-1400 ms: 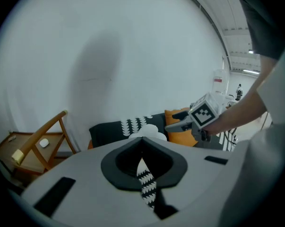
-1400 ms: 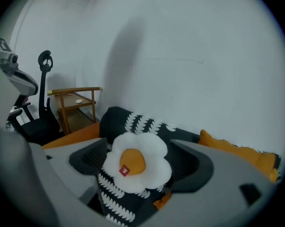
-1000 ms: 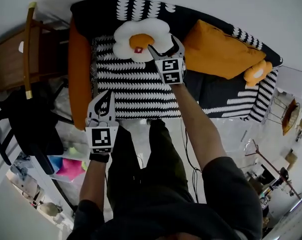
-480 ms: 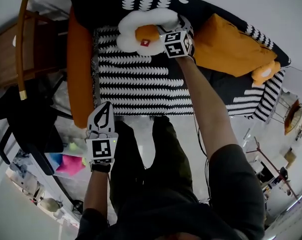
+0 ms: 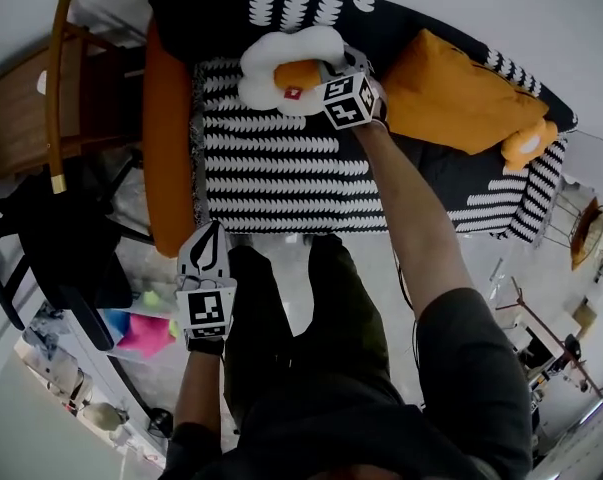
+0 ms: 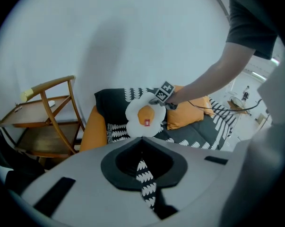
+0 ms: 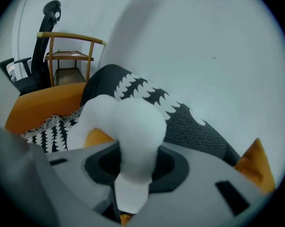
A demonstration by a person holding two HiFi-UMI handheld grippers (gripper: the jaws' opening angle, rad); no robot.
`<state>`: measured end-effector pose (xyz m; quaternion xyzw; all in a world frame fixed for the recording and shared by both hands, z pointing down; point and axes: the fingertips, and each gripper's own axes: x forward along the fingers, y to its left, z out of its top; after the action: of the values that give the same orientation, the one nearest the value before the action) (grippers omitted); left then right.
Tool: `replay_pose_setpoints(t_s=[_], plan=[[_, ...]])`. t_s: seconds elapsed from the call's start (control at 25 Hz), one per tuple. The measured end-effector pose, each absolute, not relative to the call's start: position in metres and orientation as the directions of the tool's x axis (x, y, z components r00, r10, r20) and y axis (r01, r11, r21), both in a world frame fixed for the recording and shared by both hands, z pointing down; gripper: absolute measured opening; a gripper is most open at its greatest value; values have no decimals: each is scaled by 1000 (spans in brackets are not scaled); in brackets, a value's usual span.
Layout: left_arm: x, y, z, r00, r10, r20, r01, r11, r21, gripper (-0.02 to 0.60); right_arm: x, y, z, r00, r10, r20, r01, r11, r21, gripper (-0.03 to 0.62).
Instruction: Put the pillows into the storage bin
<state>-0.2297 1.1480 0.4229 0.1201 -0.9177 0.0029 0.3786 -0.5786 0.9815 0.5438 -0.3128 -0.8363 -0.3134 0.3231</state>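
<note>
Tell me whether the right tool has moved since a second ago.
Yes: right tool went toward the sofa backrest; its jaws just closed on the flower pillow.

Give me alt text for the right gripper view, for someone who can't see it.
The right gripper, its jaws having just been closing, pinches a petal of the white plush flower-shaped pillow with an orange centre. Behind it is a black sofa with white leaf print, a wooden side table far left, an orange cushion at right.
</note>
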Motion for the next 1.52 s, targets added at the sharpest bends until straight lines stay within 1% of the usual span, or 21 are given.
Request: replay_pose_setpoints(t_s=[0.24, 0.48, 0.68, 0.8, 1.04, 1.2, 1.32, 1.52], plan=[[-240, 1151, 374, -735, -217, 643, -244, 969, 48, 3, -529, 979, 489, -612, 339, 714, 716, 622, 318, 133], [-246, 1151, 311, -783, -233, 577, -274, 961, 15, 3, -485, 958, 392, -669, 350, 656, 669, 668, 326, 135], [-246, 1128, 257, -804, -286, 521, -328, 944, 11, 3, -449, 928, 303, -721, 335, 607, 620, 703, 348, 135], [-253, 1108, 228, -812, -337, 477, -380, 925, 7, 3, -432, 907, 248, -764, 309, 567, 565, 745, 355, 135], [-278, 1061, 160, -821, -447, 355, -481, 877, -8, 3, -395, 860, 143, -849, 241, 471, 432, 829, 355, 135], [-284, 1033, 125, -793, -536, 288, -561, 827, -6, 3, -362, 827, 88, -899, 182, 399, 337, 868, 364, 137], [-294, 1015, 108, -746, -614, 259, -643, 765, -39, 3, -341, 800, 57, -933, 98, 346, 230, 901, 367, 137], [-292, 972, 99, -628, -741, 237, -769, 637, -46, 3, -281, 743, 31, -948, -95, 303, 26, 928, 372, 137]])
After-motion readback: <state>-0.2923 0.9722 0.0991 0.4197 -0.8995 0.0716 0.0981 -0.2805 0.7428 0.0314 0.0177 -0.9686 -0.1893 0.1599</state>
